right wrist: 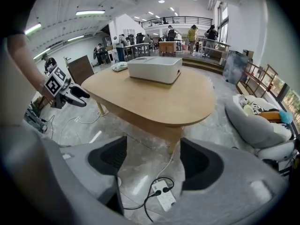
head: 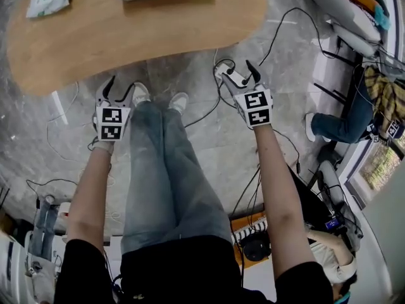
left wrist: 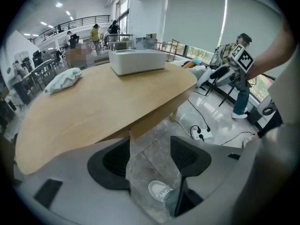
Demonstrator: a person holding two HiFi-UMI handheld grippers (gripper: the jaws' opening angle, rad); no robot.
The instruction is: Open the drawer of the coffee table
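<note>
My left fingers (left wrist: 110, 165) and right fingers (right wrist: 201, 163) hang released and empty, short of the counter (head: 126, 37). Next, I'd find its drawer.

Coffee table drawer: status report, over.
Left gripper open, empty; right gripper open, empty. Both short of the coffee table; no drawer in sight. Power strip and cords on floor below right gripper.

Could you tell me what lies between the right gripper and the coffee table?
A white power strip with cables on the floor, per the right gripper view.
</note>
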